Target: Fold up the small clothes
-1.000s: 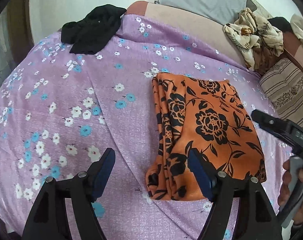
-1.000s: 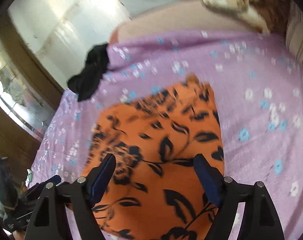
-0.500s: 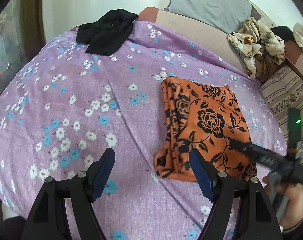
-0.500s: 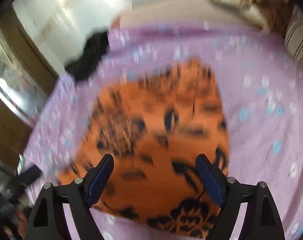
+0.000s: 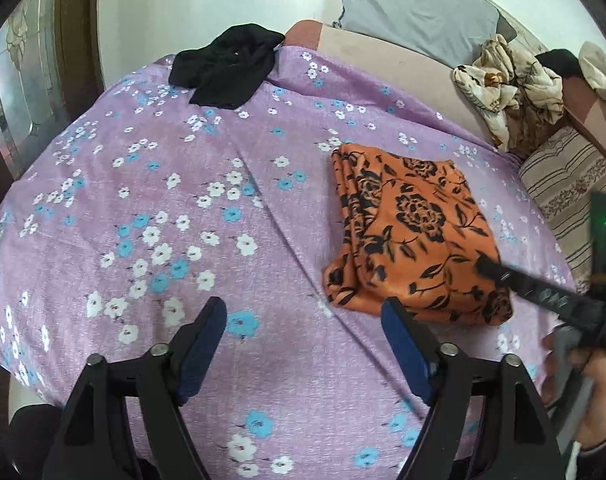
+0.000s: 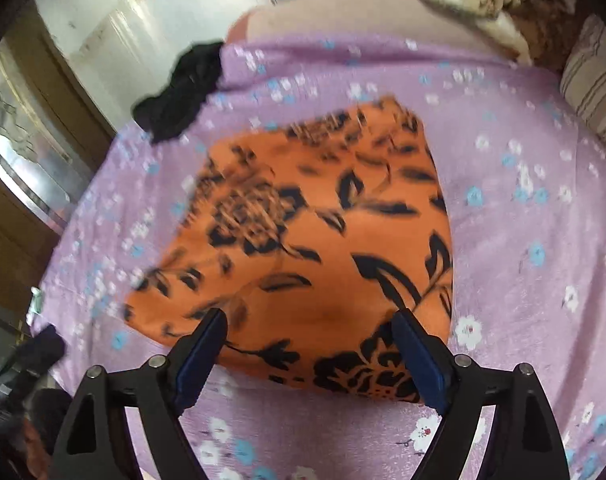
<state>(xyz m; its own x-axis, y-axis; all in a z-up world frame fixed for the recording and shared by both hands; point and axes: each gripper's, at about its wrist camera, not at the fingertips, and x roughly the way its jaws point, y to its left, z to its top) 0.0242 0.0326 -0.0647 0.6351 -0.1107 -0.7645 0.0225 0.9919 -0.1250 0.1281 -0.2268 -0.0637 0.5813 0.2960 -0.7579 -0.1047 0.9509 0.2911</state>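
Orange floral cloth point(image 5: 415, 236) lies folded on the purple sheet point(image 5: 183, 216); only the left view shows the right gripper point(image 5: 503, 276) above it. Both the right gripper and left gripper point(image 5: 303, 344) are spread, empty, and have backed off since 1 second ago.

A folded garment point(image 5: 415, 236) lies flat on the bedsheet point(image 5: 183, 220), toward its right half in the left wrist view. A crumpled dark garment point(image 5: 227, 66) sits at the sheet's far edge, well apart from the folded one and to its left. Behind the sheet stands a pillow point(image 5: 415, 8); a heap of cloth point(image 5: 507, 88) lies at the far right, with a striped cushion point(image 5: 571, 188) just before it, beside the sheet's right edge.
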